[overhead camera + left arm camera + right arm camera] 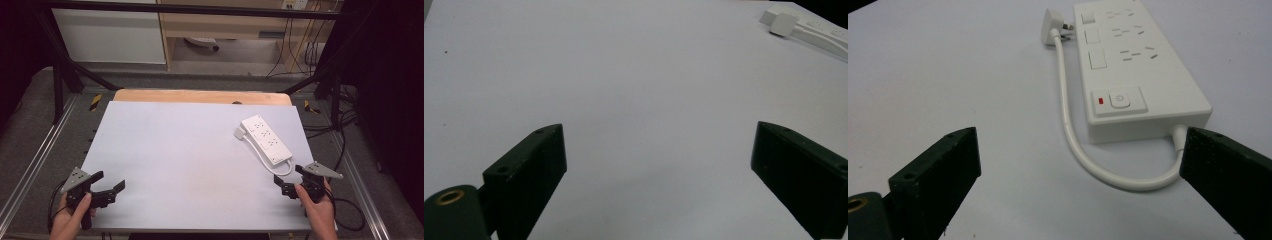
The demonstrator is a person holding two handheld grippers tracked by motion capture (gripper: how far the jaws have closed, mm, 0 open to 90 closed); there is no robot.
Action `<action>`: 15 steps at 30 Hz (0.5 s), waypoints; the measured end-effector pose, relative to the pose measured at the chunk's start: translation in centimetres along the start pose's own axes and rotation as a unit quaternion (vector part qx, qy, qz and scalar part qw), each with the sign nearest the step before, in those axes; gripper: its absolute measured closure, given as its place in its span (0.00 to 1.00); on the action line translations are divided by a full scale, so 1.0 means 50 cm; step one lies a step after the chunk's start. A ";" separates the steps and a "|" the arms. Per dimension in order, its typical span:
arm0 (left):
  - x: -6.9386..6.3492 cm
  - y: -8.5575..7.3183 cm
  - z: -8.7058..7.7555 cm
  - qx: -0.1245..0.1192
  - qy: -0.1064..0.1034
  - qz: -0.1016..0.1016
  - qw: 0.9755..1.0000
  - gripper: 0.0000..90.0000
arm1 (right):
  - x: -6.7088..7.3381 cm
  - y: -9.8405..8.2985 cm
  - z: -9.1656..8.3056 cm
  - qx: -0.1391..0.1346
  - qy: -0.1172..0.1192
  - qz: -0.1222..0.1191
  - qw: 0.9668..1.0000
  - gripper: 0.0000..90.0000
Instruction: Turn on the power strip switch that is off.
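The white plastic power strip [265, 139] lies at two o'clock on the pale grey desk [175, 165], cord looped toward the right gripper [291, 180], jaws apart, likely approaching. The left gripper [107, 183] waits, jaws apart, at seven o'clock.

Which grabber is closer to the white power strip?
The right. The right gripper sits open just in front of the power strip, by its looped cord. The left gripper, also open, is far across the white table at the near left corner.
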State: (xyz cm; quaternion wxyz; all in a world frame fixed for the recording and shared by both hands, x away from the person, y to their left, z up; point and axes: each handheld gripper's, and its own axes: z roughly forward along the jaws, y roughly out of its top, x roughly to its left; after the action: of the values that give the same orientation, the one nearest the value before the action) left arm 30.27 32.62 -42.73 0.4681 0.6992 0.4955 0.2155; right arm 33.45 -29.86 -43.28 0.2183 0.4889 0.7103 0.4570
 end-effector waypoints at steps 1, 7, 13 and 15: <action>0.000 0.000 0.000 0.000 0.000 0.000 1.000 0.08 | 0.000 0.000 0.000 0.000 0.000 0.000 1.000 0.04; 0.004 -0.001 0.001 0.002 0.000 0.000 1.000 0.08 | 0.002 0.010 0.006 0.002 0.006 0.002 1.000 0.04; 0.007 -0.003 -0.002 0.002 0.001 -0.004 1.000 0.09 | 0.004 0.014 0.012 0.011 0.012 0.001 1.000 0.04; 0.008 -0.003 -0.002 0.000 0.001 -0.004 1.000 0.09 | 0.008 0.023 0.010 0.010 0.013 0.002 1.000 0.04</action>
State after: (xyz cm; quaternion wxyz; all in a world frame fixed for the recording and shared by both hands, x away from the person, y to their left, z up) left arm 30.27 33.03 -42.86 0.4683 0.6967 0.4993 0.2144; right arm 34.22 -29.17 -42.44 0.2034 0.4864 0.7169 0.4561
